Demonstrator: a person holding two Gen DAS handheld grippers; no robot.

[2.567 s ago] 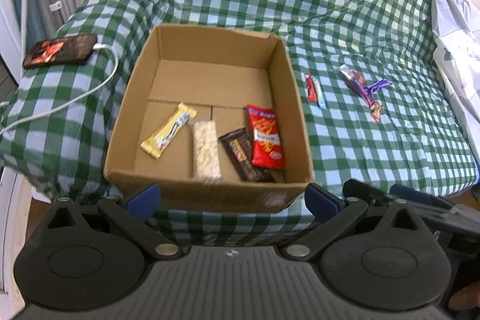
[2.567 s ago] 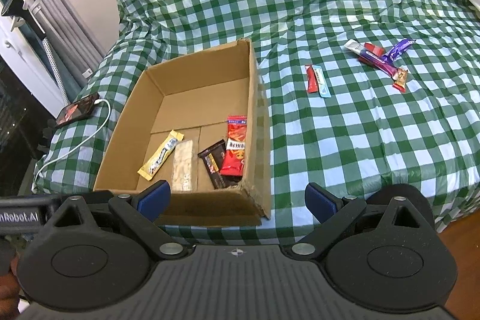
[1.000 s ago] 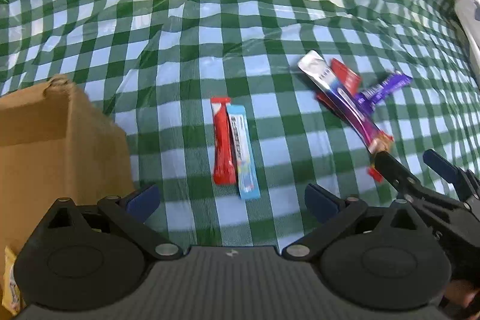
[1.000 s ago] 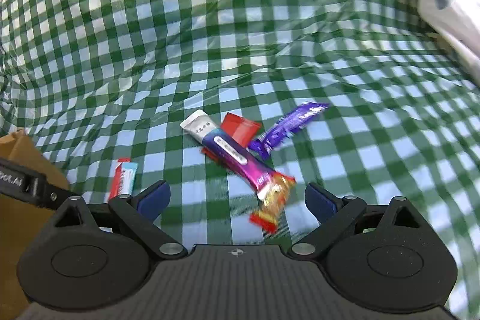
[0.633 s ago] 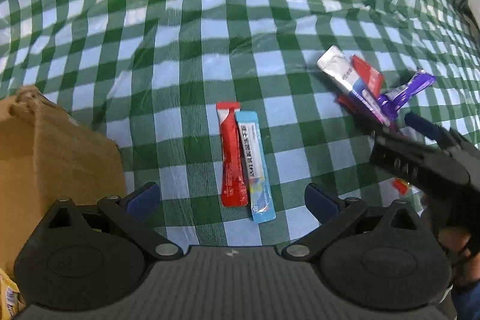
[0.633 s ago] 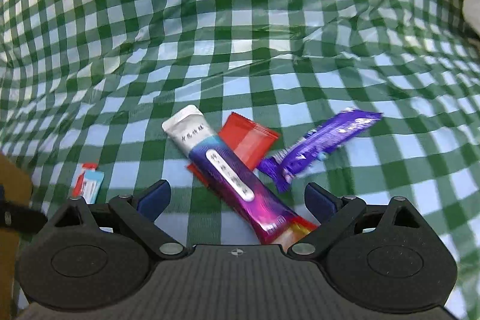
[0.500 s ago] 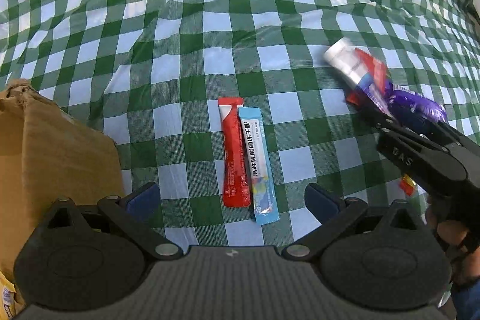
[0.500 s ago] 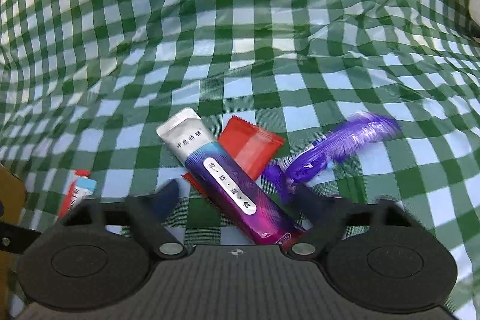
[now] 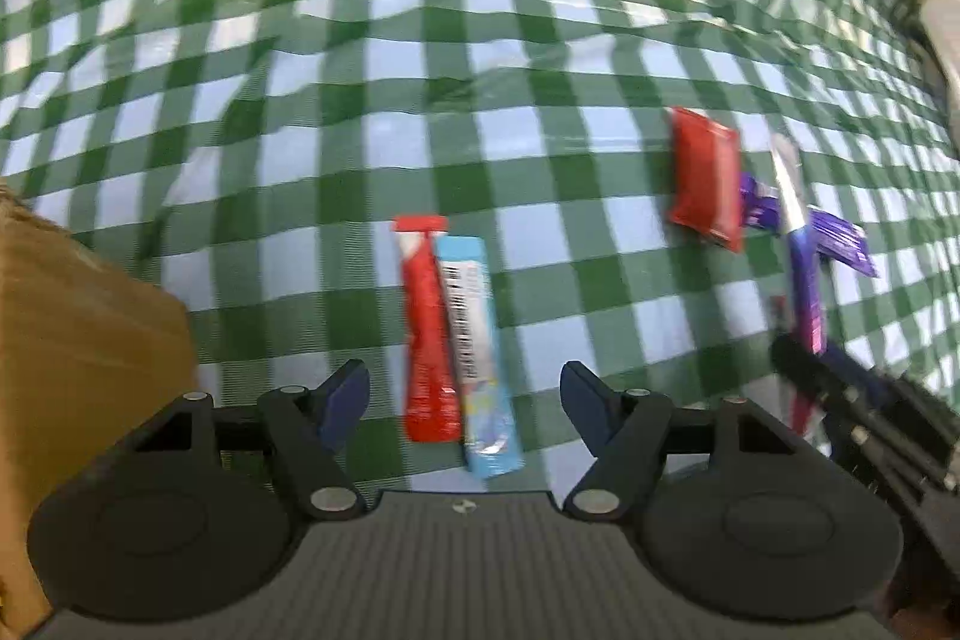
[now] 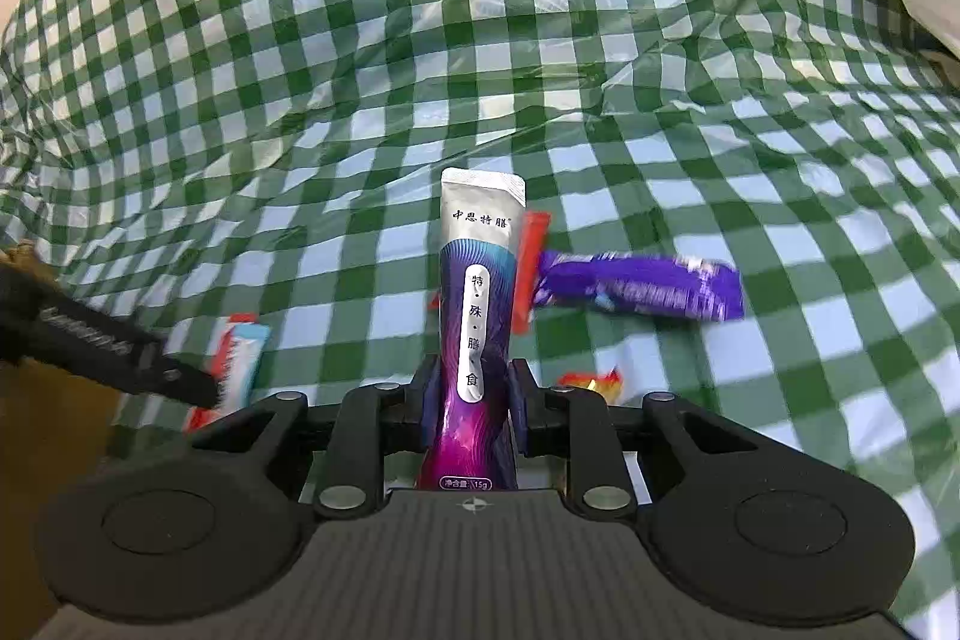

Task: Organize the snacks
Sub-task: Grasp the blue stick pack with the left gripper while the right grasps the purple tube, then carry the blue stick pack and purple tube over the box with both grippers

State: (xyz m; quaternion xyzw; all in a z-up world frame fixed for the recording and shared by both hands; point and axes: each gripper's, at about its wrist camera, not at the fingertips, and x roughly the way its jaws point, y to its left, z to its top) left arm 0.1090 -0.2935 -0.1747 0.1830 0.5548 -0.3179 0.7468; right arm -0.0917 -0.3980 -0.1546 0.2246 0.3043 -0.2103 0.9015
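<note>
Fingers of our right gripper (image 10: 470,400) pinch the purple-and-silver sachet (image 10: 477,316) low down, so it could bend or slip. Our left gripper (image 9: 462,400), fingers apart, straddles the red stick (image 9: 427,334) and blue stick (image 9: 477,358); we risk grabbing both. Beyond lie the red packet (image 9: 705,178) and purple bar (image 10: 636,286) on the checked cloth (image 10: 420,40).

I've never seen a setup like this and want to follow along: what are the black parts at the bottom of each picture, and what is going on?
Those black parts are two handheld grippers, one in each of a person's hands, each with a camera looking along its fingers. One picture is from the left gripper: open over a red stick packet and a light blue stick packet lying side by side on the green checked cloth, beside a cardboard box. The other is from the right gripper, shut on a purple and silver sachet. A purple wrapper and a red pouch lie nearby.
</note>
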